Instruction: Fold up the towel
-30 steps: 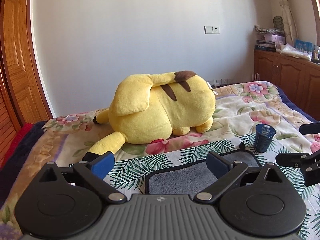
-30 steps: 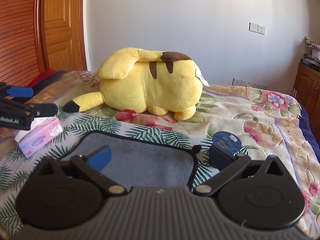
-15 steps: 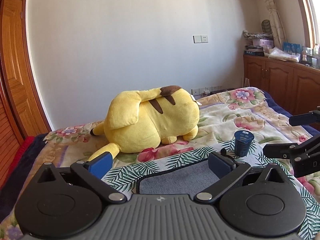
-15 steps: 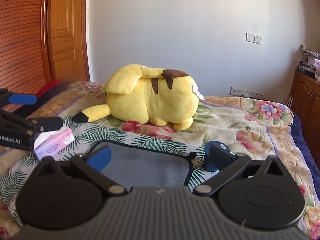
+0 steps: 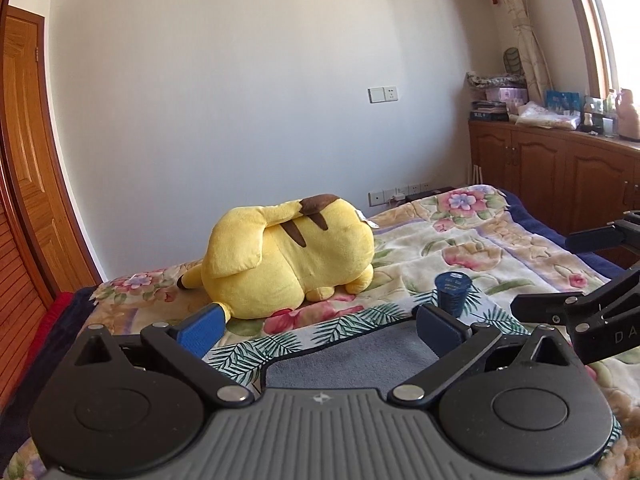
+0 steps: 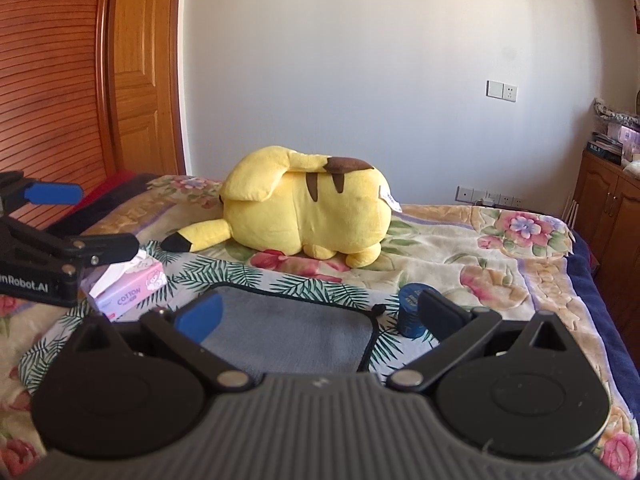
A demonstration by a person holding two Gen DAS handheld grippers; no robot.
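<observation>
A grey towel (image 5: 352, 356) with a black edge lies flat on the palm-leaf cloth on the bed; it also shows in the right wrist view (image 6: 296, 328). My left gripper (image 5: 316, 326) is open and empty, held above and short of the towel's near edge. My right gripper (image 6: 320, 314) is open and empty too, above the towel's near side. Each gripper shows at the side of the other's view: the right gripper (image 5: 576, 276) at the right, the left gripper (image 6: 68, 220) at the left. The towel's near part is hidden behind the gripper bodies.
A big yellow plush toy (image 5: 288, 256) (image 6: 308, 216) lies behind the towel. A dark blue cup (image 5: 453, 293) (image 6: 410, 314) stands at the towel's right corner. A pink tissue box (image 6: 128, 288) sits left of the towel. Wooden cabinets (image 5: 560, 176) line the right wall.
Both grippers have risen and drawn back from the towel, so the bed and plush look farther and lower. Both stay open and empty. The towel has not moved.
</observation>
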